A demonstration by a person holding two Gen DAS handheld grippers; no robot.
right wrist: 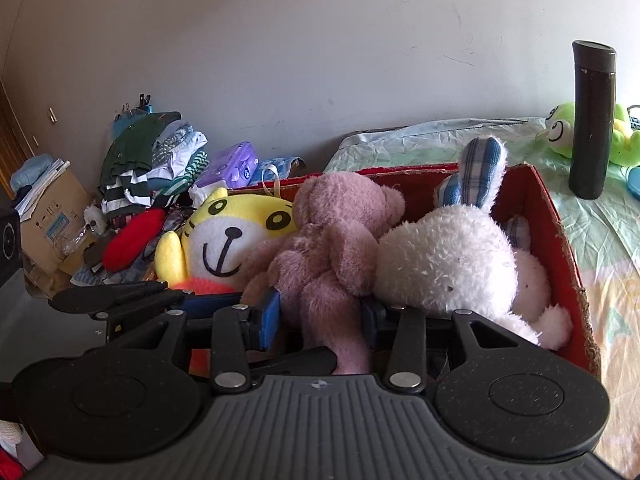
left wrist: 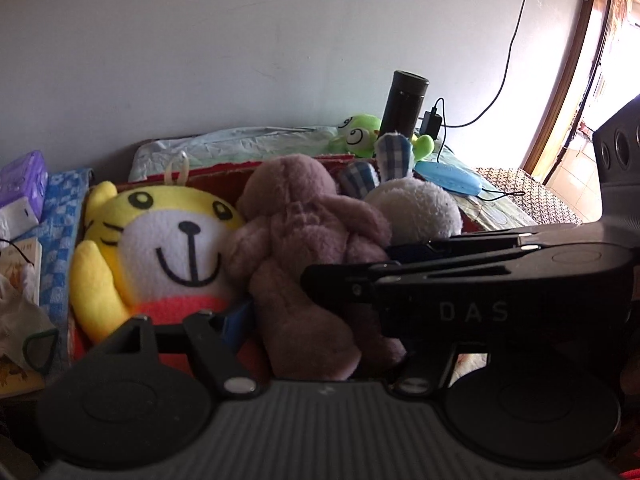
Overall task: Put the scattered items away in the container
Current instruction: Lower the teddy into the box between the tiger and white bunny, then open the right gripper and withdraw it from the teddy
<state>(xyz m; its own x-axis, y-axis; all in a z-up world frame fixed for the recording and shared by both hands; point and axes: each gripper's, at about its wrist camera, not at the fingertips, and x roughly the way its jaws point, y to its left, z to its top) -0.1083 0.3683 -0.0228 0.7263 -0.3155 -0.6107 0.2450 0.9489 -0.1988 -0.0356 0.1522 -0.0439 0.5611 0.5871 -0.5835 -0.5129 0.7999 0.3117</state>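
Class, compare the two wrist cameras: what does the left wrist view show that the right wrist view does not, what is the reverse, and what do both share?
Only the left wrist view shows the doorway, the charger with its cable, and the blue case.

Only the right wrist view shows the clothes pile, the cardboard carton and the red cushion.

Both show the red box holding the yellow tiger, pink bear and white rabbit, plus the green frog and black flask.
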